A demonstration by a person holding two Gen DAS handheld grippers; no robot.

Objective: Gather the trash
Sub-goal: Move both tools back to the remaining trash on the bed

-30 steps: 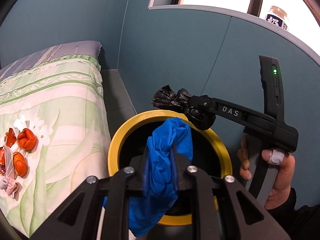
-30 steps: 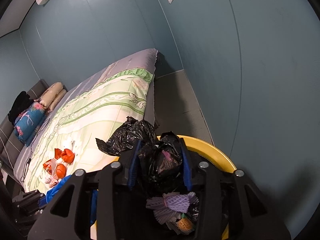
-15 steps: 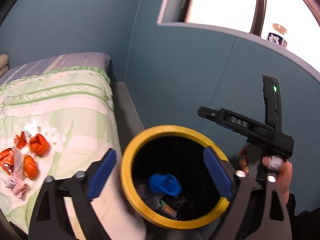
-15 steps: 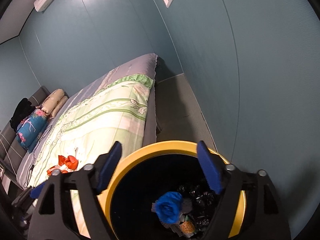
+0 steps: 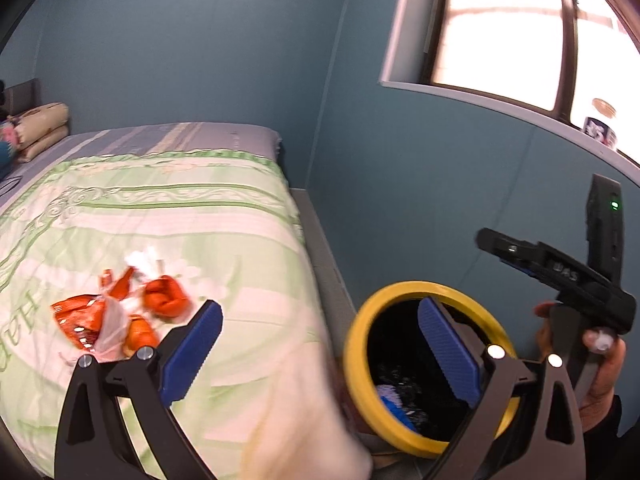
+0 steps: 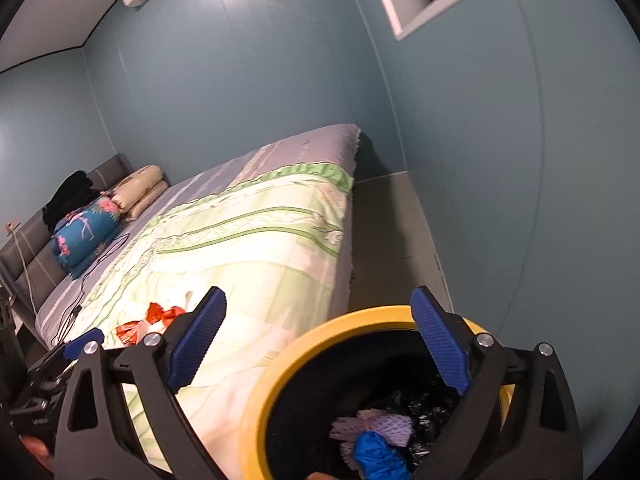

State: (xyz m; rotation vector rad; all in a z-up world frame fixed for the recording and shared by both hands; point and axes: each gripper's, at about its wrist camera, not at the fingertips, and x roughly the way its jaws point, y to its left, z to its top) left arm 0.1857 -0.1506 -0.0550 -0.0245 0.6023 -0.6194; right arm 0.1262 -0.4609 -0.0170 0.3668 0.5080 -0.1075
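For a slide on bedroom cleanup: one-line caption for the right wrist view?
Open right gripper above yellow-rimmed bin holding blue wad; orange wrappers remain on bed.

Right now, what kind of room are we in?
A bedroom, most likely. There is a big bed with a green-and-white floral quilt, folded pillows stacked at its grey headboard, and a yellow-rimmed round trash bin standing on the floor beside it.

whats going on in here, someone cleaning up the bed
A person holds tongs in each hand, both open and empty. The left tongs point between the orange snack wrappers on the green floral bedspread and the yellow-rimmed black bin. The right tongs hover over the bin, which holds a crumpled blue bag.
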